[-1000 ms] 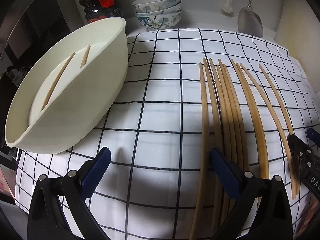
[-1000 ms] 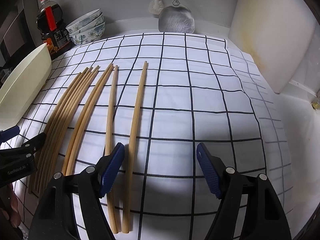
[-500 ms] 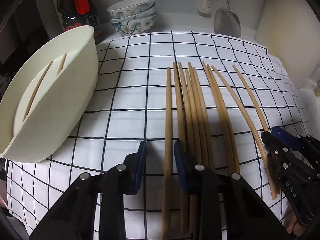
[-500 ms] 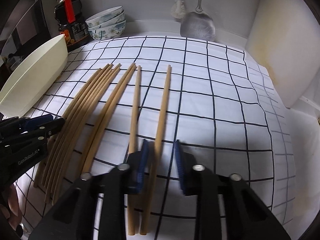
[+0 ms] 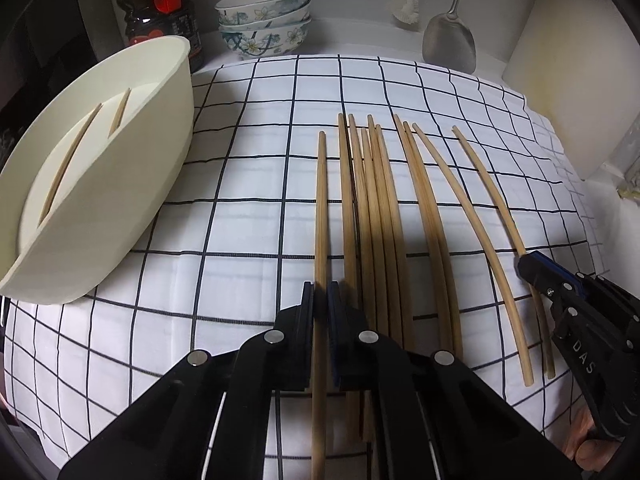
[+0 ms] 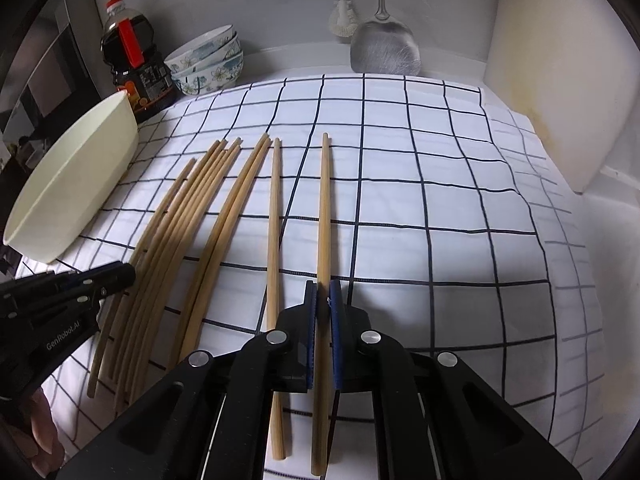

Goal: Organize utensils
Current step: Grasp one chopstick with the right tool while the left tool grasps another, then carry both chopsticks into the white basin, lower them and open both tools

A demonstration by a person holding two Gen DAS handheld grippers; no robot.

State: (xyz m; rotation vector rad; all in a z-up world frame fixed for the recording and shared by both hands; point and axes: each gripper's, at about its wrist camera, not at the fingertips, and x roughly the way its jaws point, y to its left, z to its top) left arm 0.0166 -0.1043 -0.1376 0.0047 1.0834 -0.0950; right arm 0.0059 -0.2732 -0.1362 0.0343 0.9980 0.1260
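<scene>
Several wooden chopsticks lie side by side on a white checked cloth (image 5: 240,240). My left gripper (image 5: 321,292) is shut on the leftmost chopstick (image 5: 321,200) near its lower part. My right gripper (image 6: 323,292) is shut on the rightmost chopstick (image 6: 325,200). The other chopsticks (image 5: 376,208) rest between the two grippers, seen again as a fanned bundle of chopsticks (image 6: 188,232) in the right wrist view. A cream oval holder (image 5: 120,184) lies at the left with two chopsticks (image 5: 76,156) inside it. The right gripper (image 5: 528,266) shows at the left wrist view's right edge.
Stacked floral bowls (image 5: 264,20) and a dark sauce bottle (image 5: 160,4) stand at the back left. A metal spatula (image 5: 450,44) and a brush (image 5: 406,4) hang on the back wall. A pale board (image 6: 556,72) leans at the right. The cream holder (image 6: 72,192) lies close beside the left gripper (image 6: 120,276).
Both grippers went from wide open to shut, each closing on a chopstick: the left on the leftmost one, the right on the rightmost one. Both tilted slightly upward.
</scene>
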